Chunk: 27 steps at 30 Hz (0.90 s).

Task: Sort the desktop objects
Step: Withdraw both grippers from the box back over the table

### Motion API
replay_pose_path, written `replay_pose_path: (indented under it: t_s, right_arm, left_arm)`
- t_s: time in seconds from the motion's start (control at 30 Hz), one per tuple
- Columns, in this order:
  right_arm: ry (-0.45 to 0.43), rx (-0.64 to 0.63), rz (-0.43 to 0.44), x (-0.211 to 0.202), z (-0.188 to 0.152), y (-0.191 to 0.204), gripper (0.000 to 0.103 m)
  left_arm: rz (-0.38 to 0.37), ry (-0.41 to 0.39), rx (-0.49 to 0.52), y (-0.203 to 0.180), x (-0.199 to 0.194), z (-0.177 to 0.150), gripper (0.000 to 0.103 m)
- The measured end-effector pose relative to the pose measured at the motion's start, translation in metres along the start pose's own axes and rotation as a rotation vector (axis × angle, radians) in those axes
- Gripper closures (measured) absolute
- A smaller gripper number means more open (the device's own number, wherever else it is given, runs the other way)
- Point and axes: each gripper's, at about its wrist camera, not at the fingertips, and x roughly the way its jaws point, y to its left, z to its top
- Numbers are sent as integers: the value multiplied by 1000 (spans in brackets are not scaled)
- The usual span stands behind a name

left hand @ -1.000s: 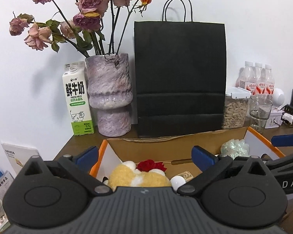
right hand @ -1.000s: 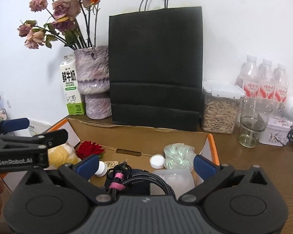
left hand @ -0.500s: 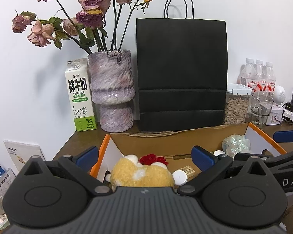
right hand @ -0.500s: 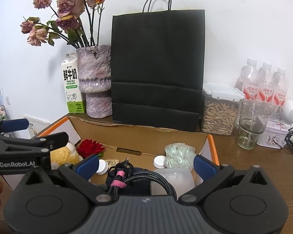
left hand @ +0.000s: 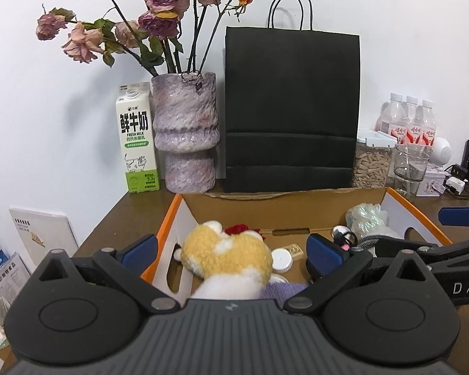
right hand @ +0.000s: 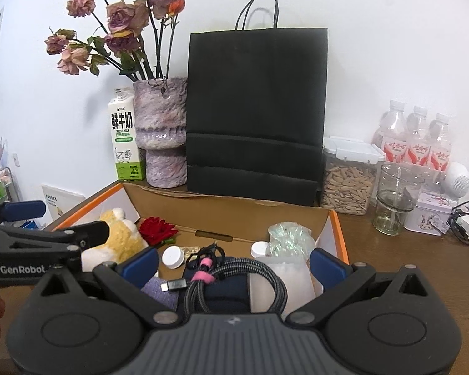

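Far side of the desk: matte black paper bag (right hand: 256,112) w/ loop handles, lumpy purple vase (right hand: 161,131) of dried roses, milk carton (right hand: 124,139), lidded jar of seeds (right hand: 348,181), clear glass (right hand: 395,197), 3 bottles (right hand: 417,139). Near: open cardboard box (right hand: 234,212) w/ orange rim holds a fuzzy yellow-white plush toy (left hand: 231,257) at left, red fabric flower (right hand: 157,229), white caps, crinkly wrap (right hand: 289,237), braided cable coil (right hand: 234,276). Left gripper (left hand: 231,251) spread wide, blue pads either side of the plush; contact unclear. Right gripper (right hand: 234,265) wide, empty, over the cable.
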Motion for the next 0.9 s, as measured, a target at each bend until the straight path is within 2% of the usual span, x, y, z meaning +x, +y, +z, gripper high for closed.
replay_pose_path:
  t_s: [0.53,0.9]
  right_arm:
    - [-7,17,-24,-50,-22,10,0]
    - [-15,8,-32,-73,-40,20,0]
  left_arm:
    - [-1,-7,-13,-6,-48,-22,0]
    - [-7,0,-18,-3,-67,-38,0]
